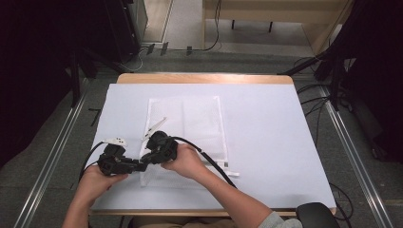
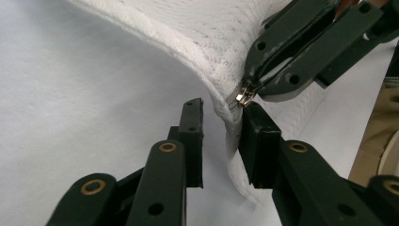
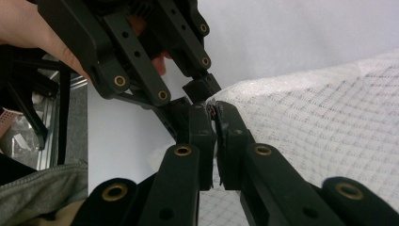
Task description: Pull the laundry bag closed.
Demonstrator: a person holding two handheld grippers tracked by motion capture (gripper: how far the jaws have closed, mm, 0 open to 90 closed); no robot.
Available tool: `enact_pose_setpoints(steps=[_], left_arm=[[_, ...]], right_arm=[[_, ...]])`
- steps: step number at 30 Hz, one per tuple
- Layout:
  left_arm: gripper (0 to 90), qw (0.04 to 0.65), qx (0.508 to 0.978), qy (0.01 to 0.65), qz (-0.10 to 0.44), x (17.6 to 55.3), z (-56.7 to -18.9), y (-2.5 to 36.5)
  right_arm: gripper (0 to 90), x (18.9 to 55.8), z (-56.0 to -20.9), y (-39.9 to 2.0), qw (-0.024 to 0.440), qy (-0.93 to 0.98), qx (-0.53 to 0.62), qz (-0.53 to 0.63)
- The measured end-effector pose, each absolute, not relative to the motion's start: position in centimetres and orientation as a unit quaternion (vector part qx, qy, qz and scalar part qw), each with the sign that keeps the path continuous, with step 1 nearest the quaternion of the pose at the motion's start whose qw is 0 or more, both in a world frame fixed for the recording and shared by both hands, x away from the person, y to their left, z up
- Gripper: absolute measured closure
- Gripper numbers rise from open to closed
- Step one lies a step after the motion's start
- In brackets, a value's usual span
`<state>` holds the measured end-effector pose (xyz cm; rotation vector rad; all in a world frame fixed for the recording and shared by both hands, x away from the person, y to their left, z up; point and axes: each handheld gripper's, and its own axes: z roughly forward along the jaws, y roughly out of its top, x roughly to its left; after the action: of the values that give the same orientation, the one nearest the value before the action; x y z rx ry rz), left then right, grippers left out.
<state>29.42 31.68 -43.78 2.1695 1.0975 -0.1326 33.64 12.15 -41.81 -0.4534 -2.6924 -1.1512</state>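
A white mesh zip bag lies flat on the white-covered table. Both grippers meet at its near left corner. My right gripper is shut on the small metal zipper pull at that corner, which is lifted off the table. In the left gripper view the right gripper comes in from the upper right. My left gripper is open, its jaws astride the bag's raised edge just below the pull; one pad touches the mesh. In the high view the left gripper points right and the right gripper points left.
A thin white strip lies on the bag's left edge. The right gripper's black cable trails across the bag's near edge. Black stands and floor rails flank the table. A chair's arm sits at the near right corner.
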Motion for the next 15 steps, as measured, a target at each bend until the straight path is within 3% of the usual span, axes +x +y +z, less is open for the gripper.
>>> enact_pose_setpoints(steps=[15], left_arm=[[86.8,0.335,0.837,0.428,-0.061,29.54,-43.71,31.67]], right_arm=[[88.2,33.59,-42.13,12.23,0.094,-0.908,-0.152,-0.378]])
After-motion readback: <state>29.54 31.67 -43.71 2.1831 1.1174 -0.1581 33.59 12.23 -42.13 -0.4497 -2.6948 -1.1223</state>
